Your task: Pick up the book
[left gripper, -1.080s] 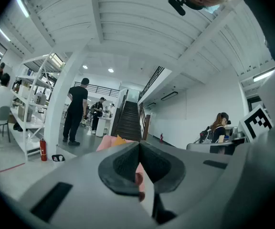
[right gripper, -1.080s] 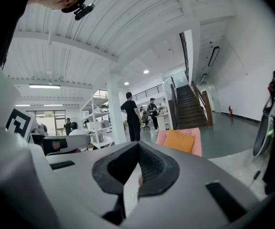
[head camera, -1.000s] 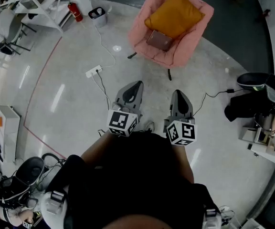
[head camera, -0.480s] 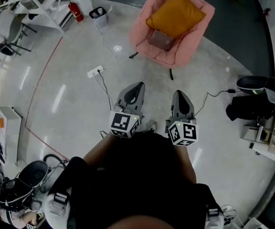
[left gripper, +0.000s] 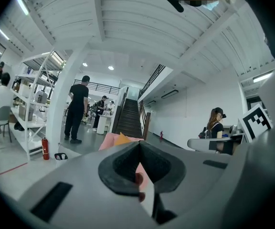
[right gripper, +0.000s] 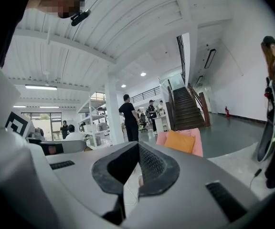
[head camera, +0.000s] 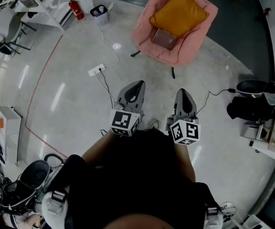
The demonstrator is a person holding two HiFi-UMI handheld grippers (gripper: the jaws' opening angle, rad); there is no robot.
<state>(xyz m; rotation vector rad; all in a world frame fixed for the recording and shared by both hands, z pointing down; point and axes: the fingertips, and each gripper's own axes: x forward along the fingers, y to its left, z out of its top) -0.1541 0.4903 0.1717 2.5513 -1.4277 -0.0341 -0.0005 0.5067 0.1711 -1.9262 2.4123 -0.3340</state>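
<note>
Grey left gripper (head camera: 136, 85) & right gripper (head camera: 183, 92), jaws closed & empty, point level toward flat brown book (head camera: 164, 38) on pink padded armchair (head camera: 195, 48), prob. because it's well out of reach.

A pink armchair (head camera: 191, 52) is standing on the grey floor (head camera: 66, 94), w/ an orange cushion (head camera: 178, 12) & a book (head camera: 163, 38) lying on its seat; a white power strip (head camera: 96, 70) is lying nearby.

Open office-lab hall: white shelving racks (left gripper: 32, 87), a staircase (left gripper: 128, 120), polished concrete floor (head camera: 70, 104).
</note>
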